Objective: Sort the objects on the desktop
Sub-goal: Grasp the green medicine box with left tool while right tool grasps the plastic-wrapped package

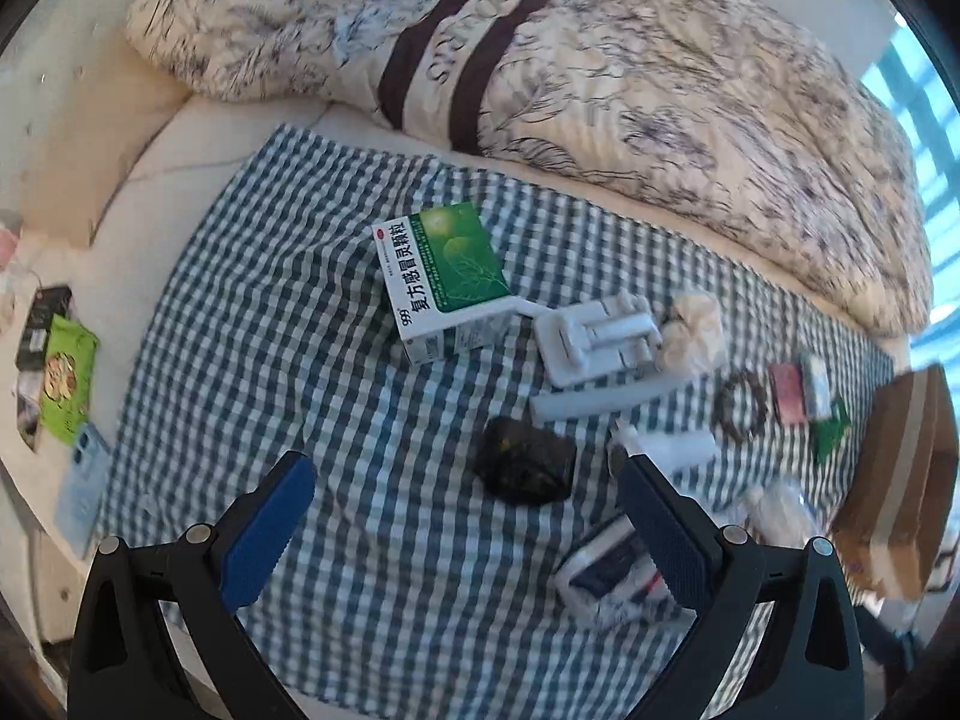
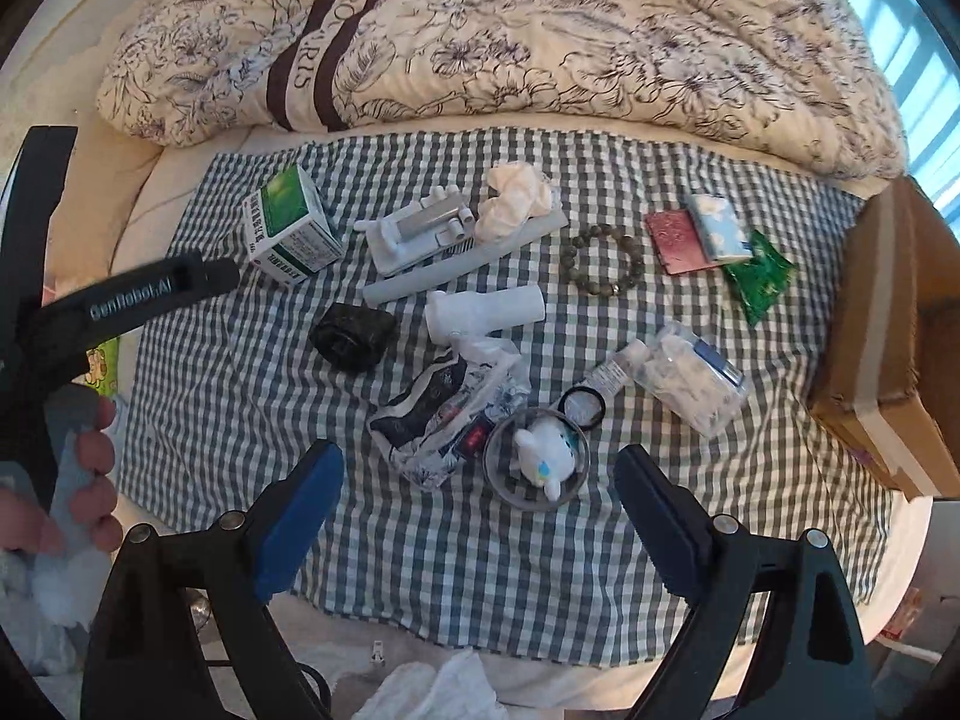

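- Bed [image 2: 180, 192] spread with a checked cloth [image 2: 600, 540]; floral duvet [image 2: 540, 30] along the far edge.
- Left gripper [image 1: 465, 516]: jaws wide apart, nothing between them; black bundle [image 1: 525, 468] just ahead, green medicine box [image 1: 444, 282] farther ahead.
- Right gripper [image 2: 480, 516]: jaws wide apart, empty; clear dish with white toy [image 2: 543, 456] just ahead, bead bracelet [image 2: 606, 264] beyond, cardboard box [image 2: 894, 348] far right.

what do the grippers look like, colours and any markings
Both are black plastic frames with silver rivets and blue ribbed pads. The left gripper shows white "GenRobot.AI" lettering on its body in the right wrist view. The right gripper shows no lettering. No sleeve is visible.
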